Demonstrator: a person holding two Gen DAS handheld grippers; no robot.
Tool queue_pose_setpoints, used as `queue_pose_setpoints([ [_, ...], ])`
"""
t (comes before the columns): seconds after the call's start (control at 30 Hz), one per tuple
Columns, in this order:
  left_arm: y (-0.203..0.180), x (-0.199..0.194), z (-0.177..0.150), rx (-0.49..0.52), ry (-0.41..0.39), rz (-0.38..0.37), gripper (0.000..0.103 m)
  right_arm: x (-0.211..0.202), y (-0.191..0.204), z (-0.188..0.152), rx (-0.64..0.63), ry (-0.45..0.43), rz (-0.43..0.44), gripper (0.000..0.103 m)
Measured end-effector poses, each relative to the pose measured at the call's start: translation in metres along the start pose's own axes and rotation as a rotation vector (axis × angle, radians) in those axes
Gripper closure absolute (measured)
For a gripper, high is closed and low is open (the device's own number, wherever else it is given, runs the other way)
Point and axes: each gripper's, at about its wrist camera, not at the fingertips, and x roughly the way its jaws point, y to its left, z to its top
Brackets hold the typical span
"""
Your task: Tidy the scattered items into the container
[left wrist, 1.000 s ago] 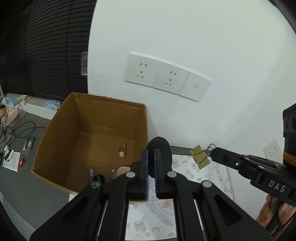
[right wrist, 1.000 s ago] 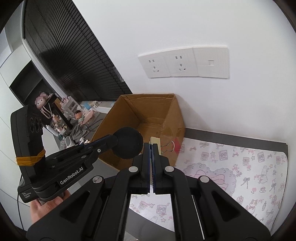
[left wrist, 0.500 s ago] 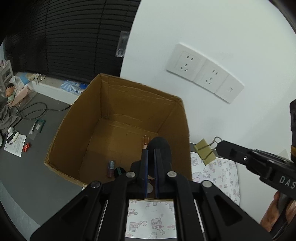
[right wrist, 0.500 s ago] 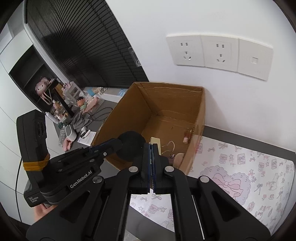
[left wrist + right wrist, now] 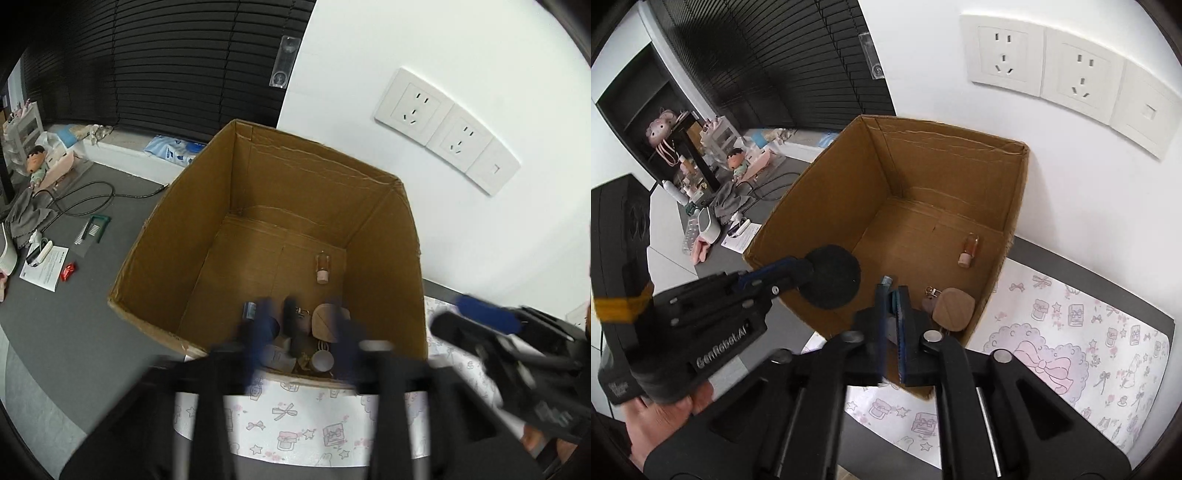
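Note:
An open cardboard box (image 5: pixel 258 206) (image 5: pixel 831 192) stands against the white wall. On its floor lie a small bottle with a pink cap (image 5: pixel 322 267) (image 5: pixel 967 251), a rounded wooden piece (image 5: pixel 327 325) (image 5: pixel 951 308) and a blue-capped tube (image 5: pixel 885 280). My left gripper (image 5: pixel 301 332) (image 5: pixel 798 273) is blurred above the box's near rim, and its jaws are opening wide. A black round pad (image 5: pixel 831 277) hangs just off its fingertips. My right gripper (image 5: pixel 891 306) (image 5: pixel 465 317) is over the near right corner, jaws opening, with nothing between them. The gold binder clip is out of sight.
A patterned white mat (image 5: pixel 1071 332) (image 5: pixel 295 417) covers the grey table under and right of the box. Wall sockets (image 5: pixel 1045 70) sit above the box. Clutter, cables and papers (image 5: pixel 55 236) lie on the surface to the left. A hand (image 5: pixel 665 410) holds the left gripper.
Both grippers moved over the box and dipped toward it. The left jaws went from shut on the black pad to wide apart. The right jaws parted and the binder clip left them.

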Motion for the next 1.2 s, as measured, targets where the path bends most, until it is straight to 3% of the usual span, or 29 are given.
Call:
queue_pose_setpoints([
  [0.03,-0.001,-0.002,0.0,-0.002,-0.007,0.001,0.011,-0.005,-0.002,-0.004,0.001,-0.011,-0.011,0.056],
  [0.07,-0.002,-0.006,-0.001,-0.002,-0.021,0.008,0.007,-0.013,-0.007,-0.008,0.011,-0.027,-0.021,0.023],
  [0.1,-0.004,-0.01,-0.002,0.001,-0.036,0.011,0.004,-0.02,-0.013,-0.012,0.023,-0.045,-0.019,0.001],
  [0.23,-0.025,-0.024,-0.012,0.035,-0.065,-0.008,0.0,-0.051,-0.045,-0.039,0.104,-0.107,-0.025,0.0],
  [0.3,-0.043,-0.031,-0.023,0.059,-0.073,-0.05,0.0,-0.062,-0.068,-0.06,0.167,-0.115,-0.046,0.0],
  [0.33,-0.05,-0.034,-0.027,0.062,-0.076,-0.083,0.0,-0.066,-0.077,-0.069,0.128,-0.094,-0.027,0.0],
  [0.43,-0.082,-0.044,-0.05,0.101,-0.092,-0.15,0.0,-0.084,-0.111,-0.106,0.204,-0.131,-0.084,0.0],
  [0.53,-0.119,-0.045,-0.075,0.169,-0.055,-0.198,0.0,-0.102,-0.138,-0.138,0.252,-0.142,-0.156,0.0],
  [0.7,-0.165,-0.052,-0.112,0.242,-0.063,-0.135,0.0,-0.132,-0.172,-0.181,0.33,-0.066,-0.239,0.0],
  [0.83,-0.181,-0.054,-0.138,0.221,-0.015,-0.121,0.0,-0.156,-0.181,-0.208,0.364,-0.037,-0.306,0.0],
  [1.0,-0.188,-0.064,-0.169,0.233,0.055,-0.056,0.0,-0.181,-0.171,-0.235,0.364,-0.023,-0.347,0.0],
  [1.2,-0.179,-0.095,-0.207,0.284,0.019,-0.011,0.0,-0.196,-0.151,-0.255,0.384,-0.004,-0.365,0.0],
])
